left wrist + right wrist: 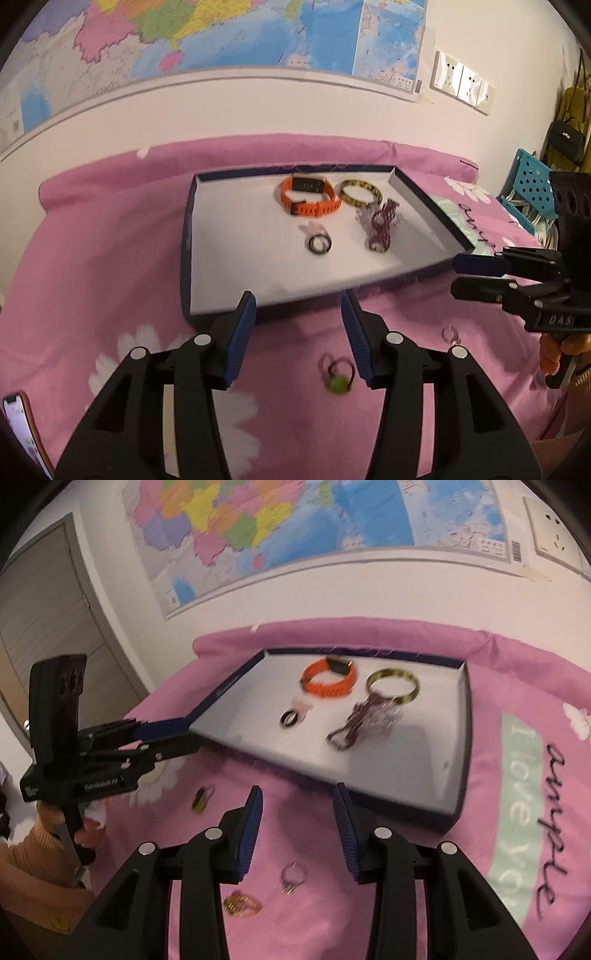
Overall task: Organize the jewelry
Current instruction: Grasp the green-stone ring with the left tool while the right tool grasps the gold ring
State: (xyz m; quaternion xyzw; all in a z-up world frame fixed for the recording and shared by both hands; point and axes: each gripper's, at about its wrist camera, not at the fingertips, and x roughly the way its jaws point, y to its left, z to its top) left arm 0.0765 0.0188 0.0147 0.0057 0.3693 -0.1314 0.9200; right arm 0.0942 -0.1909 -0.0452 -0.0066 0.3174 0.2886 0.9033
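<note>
A shallow navy tray [236, 266] [424, 768] with a white floor lies on the pink cloth. In it are an orange watch band [308, 197] [328, 681], a yellow bangle [360, 192] [393, 685], a dark beaded bracelet [380, 225] [360, 720] and a black ring [319, 243] [291, 717]. My left gripper [298, 312] [173, 738] is open above a green-stone ring [338, 376] [202, 798] on the cloth. My right gripper [297, 806] [458, 275] is open over a silver ring [293, 877] [451, 335] and a gold ring [242, 904].
A phone [22, 432] lies at the cloth's left edge. A wall with a map [221, 40] and sockets [461, 83] stands behind. A blue perforated basket [528, 184] and hanging bags [565, 136] are at the right. A grey door [44, 602] is at the left.
</note>
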